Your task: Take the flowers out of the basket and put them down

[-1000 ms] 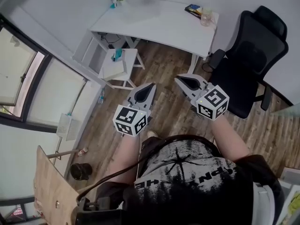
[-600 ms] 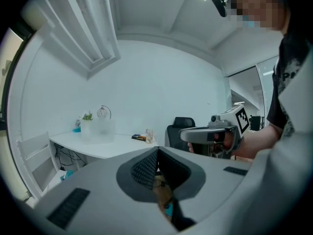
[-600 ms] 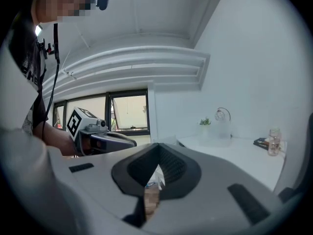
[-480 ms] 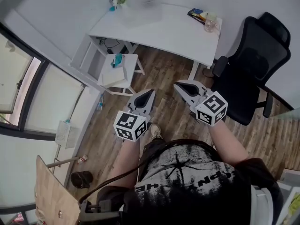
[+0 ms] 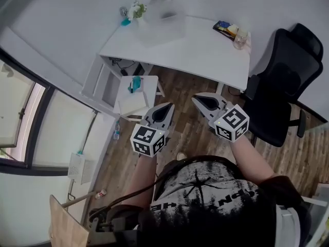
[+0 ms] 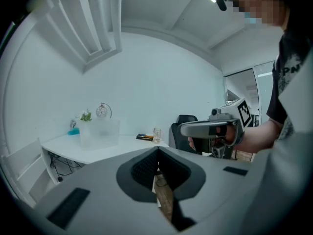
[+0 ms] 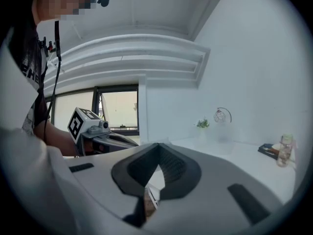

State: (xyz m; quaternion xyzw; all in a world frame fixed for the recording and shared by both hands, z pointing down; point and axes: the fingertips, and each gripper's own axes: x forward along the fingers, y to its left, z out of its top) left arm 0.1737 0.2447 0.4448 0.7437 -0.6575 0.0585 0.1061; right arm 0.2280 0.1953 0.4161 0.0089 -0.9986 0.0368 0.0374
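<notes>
A translucent white basket (image 5: 163,27) stands on the white desk (image 5: 205,50) at the far side of the room. A small green and white bunch of flowers (image 5: 136,8) shows at its far left corner; I cannot tell if it sits inside. My left gripper (image 5: 167,107) and right gripper (image 5: 198,98) are held side by side in the air over the wooden floor, short of the desk. Both are shut with nothing in them. The left gripper view shows the basket (image 6: 100,132), the flowers (image 6: 86,115) and the right gripper (image 6: 183,129). The right gripper view shows the flowers (image 7: 203,124).
A black office chair (image 5: 282,81) stands right of the desk. A white stool (image 5: 134,86) with a teal thing on it stands at the desk's left front. A glass (image 5: 239,37) and books (image 5: 224,27) lie at the desk's right end. Windows line the left wall.
The person has walked toward the desk. Both grippers have moved forward together, still shut, and the desk and chair now sit nearer.
</notes>
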